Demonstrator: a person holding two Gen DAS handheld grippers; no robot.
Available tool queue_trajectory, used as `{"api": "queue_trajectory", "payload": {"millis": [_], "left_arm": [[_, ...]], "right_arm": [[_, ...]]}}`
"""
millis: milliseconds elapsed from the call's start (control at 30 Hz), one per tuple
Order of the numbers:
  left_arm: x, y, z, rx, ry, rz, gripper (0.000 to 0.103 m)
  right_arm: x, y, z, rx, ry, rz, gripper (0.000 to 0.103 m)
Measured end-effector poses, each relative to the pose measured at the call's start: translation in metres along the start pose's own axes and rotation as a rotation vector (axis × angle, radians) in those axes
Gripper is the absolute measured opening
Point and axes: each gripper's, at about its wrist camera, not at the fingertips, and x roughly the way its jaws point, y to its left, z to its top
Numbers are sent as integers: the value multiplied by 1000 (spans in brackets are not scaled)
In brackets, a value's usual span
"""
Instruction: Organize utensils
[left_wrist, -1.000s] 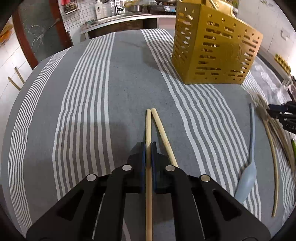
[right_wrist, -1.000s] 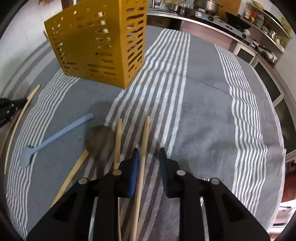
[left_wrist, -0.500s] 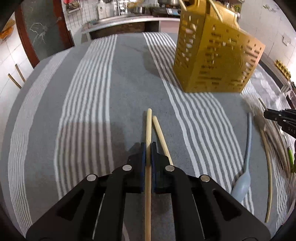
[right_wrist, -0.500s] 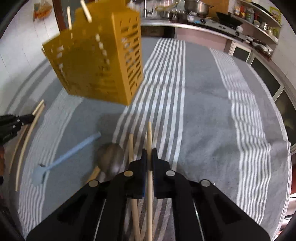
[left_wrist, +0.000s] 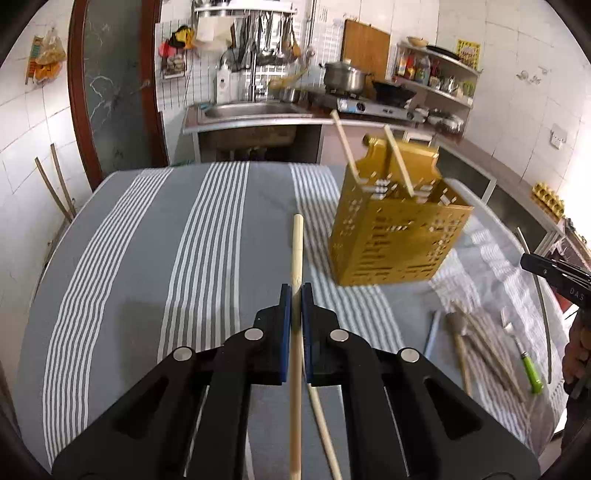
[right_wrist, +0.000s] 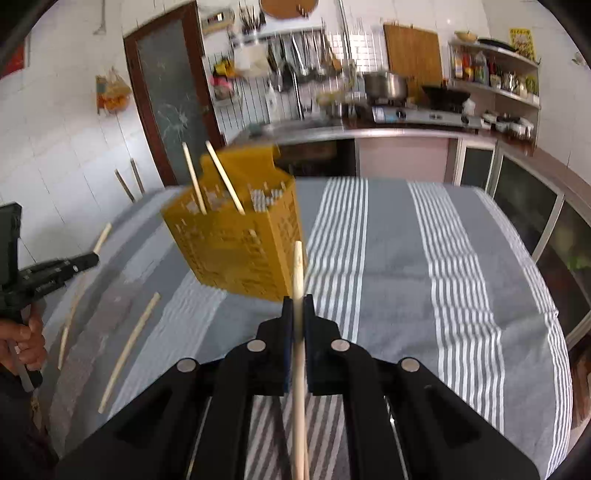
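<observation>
My left gripper (left_wrist: 296, 291) is shut on a wooden chopstick (left_wrist: 297, 251) held above the striped cloth (left_wrist: 155, 266); a second chopstick (left_wrist: 325, 432) lies on the cloth below it. My right gripper (right_wrist: 297, 302) is shut on another wooden chopstick (right_wrist: 298, 269), lifted and pointing toward the yellow perforated utensil holder (right_wrist: 240, 247). The holder (left_wrist: 395, 236) stands upright with two chopsticks (left_wrist: 373, 155) leaning in it. Each gripper shows at the edge of the other's view: the right one (left_wrist: 554, 273), the left one (right_wrist: 55, 273).
Loose utensils lie right of the holder: several chopsticks (left_wrist: 487, 350), a green-handled fork (left_wrist: 524, 362), a blue spoon handle (left_wrist: 430, 332). More chopsticks (right_wrist: 129, 347) lie on the cloth in the right wrist view. A sink counter (left_wrist: 255, 114) and stove stand behind the table.
Both grippers have risen and tilted up with their chopsticks, so the kitchen now shows. The right gripper closed on its chopstick about a second ago.
</observation>
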Motion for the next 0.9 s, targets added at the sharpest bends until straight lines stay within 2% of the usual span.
{"api": "queue_trajectory", "payload": {"millis": [133,333,667,900], "left_arm": [[-17,-9,0,9,-33,-8,4],[-34,-17,3,-7,-91,-19,4],[-45,-31,-1,12,-110,-32,4],[-50,-33,-1,20,-123,-39,4]], "right_arm": [[-19,4,1,-8,-59,18,6],[-30,7,0,-16,-95,25,6],[-49,7,0,-14,-167,42,6],[-51,8,4,-16,-180,35,6]]}}
